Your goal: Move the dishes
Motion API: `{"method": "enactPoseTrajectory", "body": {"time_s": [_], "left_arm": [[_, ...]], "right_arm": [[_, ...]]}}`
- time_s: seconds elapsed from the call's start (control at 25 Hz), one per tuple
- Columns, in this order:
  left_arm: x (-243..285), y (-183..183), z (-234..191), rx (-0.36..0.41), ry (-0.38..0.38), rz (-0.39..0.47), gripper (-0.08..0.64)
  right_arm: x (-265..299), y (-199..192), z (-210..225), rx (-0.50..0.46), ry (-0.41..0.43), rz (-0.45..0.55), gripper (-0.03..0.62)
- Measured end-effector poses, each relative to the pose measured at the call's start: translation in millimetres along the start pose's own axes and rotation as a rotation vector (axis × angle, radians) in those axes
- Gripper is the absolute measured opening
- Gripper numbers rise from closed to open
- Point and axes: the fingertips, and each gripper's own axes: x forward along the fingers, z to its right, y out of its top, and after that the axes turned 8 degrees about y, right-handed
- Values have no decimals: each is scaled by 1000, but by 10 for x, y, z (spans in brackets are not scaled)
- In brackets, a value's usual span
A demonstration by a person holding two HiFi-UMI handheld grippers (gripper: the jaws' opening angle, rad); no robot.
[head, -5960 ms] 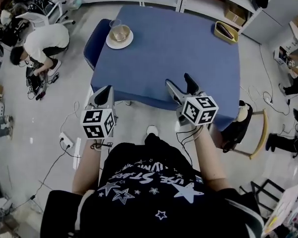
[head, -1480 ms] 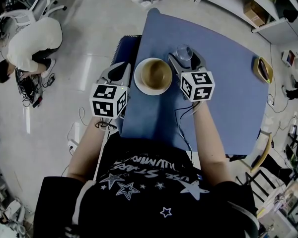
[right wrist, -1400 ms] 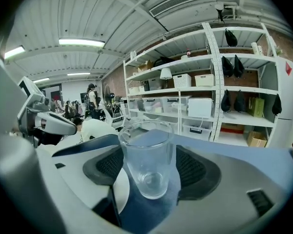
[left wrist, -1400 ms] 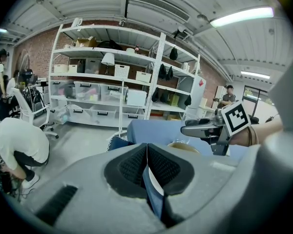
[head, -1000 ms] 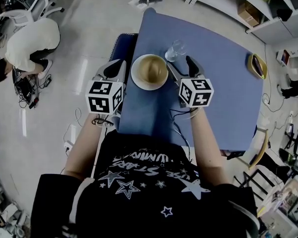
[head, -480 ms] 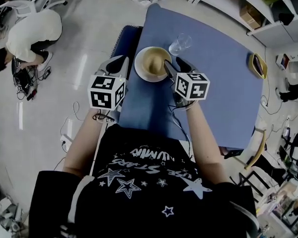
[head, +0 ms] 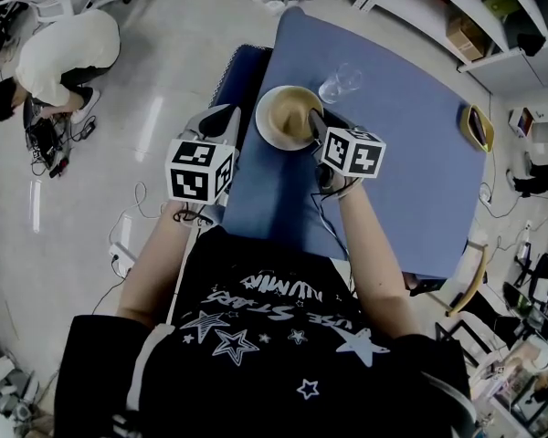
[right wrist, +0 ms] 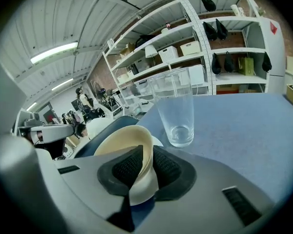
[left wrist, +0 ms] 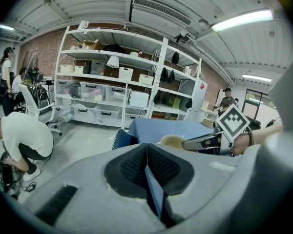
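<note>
A cream bowl (head: 286, 115) stands on a white plate on the blue table (head: 411, 172), near its left edge. My right gripper (head: 314, 126) is shut on the bowl's right rim; in the right gripper view the rim (right wrist: 142, 152) sits pinched between the black pads of the right gripper (right wrist: 145, 167). An empty clear glass (head: 340, 82) stands upright just beyond the bowl, and shows as the glass (right wrist: 176, 111) right ahead of the jaws. My left gripper (head: 221, 119) hovers off the table's left edge, shut on nothing, the pads of the left gripper (left wrist: 146, 160) pressed together.
A dark blue chair (head: 242, 67) is tucked at the table's left side, beyond the left gripper. A yellow dish (head: 472, 126) lies at the table's far right edge. A person (head: 59, 48) crouches on the floor to the left. Shelving lines the far wall.
The right gripper has moved left, away from the glass, and has shut on the bowl's rim. The glass stands free. The left gripper has barely moved.
</note>
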Motion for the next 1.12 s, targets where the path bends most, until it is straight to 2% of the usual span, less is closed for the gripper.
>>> {"method": "enactPoseTrajectory", "body": {"time_s": [0.12,0.28,0.48,0.64,1.12], "left_arm": [[3,13,-29,-2,1,1,21],[7,58,-102,-4,0,7,21],[53,153,-177,6,-11,16,21],[137,220,-248,27,-17,19,21],[532,363,-480,32,-63,-9,21]], "right_arm": [[-1,41,-5,20,-11,12,23],[3,123,-110,25,-2,26,20],[7,360,-180,79,-13,100,20],[85,517,-169,78,-58,134,20],[481,757,-10,158,-214,210,20]]}}
